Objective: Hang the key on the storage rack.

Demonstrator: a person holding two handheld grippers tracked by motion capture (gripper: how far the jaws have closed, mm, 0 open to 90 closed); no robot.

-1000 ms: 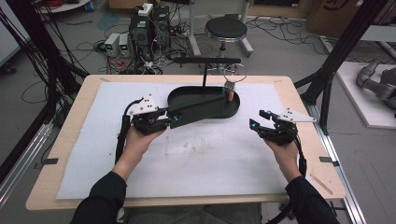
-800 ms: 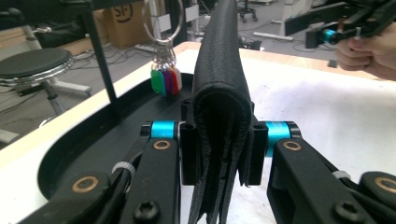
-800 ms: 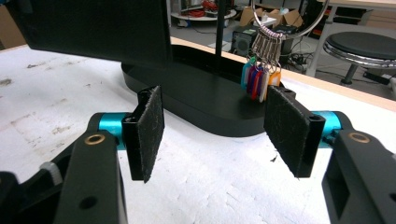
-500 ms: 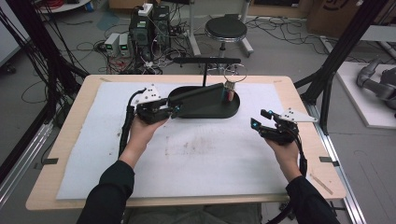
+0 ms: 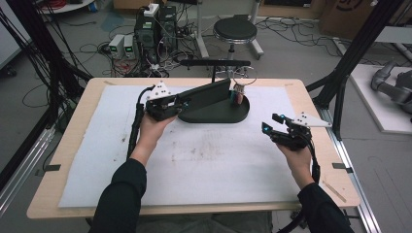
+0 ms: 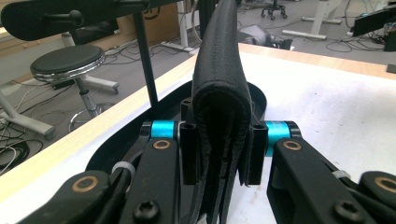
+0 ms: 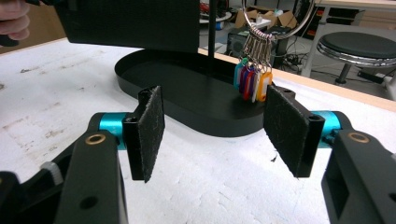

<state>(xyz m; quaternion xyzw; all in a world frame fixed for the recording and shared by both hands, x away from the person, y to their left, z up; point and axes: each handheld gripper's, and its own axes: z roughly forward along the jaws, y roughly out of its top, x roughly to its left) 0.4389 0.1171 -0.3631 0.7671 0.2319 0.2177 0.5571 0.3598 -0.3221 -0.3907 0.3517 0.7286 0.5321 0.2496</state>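
Clamping the black wallet [image 6: 219, 107] between the left gripper [image 6: 219, 161] jaws

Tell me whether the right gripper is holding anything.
No, the right gripper stands open with only bare table between its pads, short of the black tray.

- The black folded pouch [image 6: 219, 88] looks like grained leather or imitation leather, matt, with a fine stitched seam along its edge.
- The left gripper [image 6: 219, 154] has matt black plastic arms, shiny blue anodised metal collars and brass-coloured rivets.
- The right gripper [image 7: 224, 135] carries rough, felt-like black pads [image 7: 152, 130].
- The oval tray [image 7: 187, 88] is smooth black plastic with a dull sheen.
- The key ring [image 7: 275, 18] is bright polished metal; its tags [image 7: 252, 84] are glossy coloured plastic.
- The table cover [image 5: 218, 155] is white, rough and foam-like, with some stains.
- The table [image 5: 311, 97] rim is pale, smooth wood.
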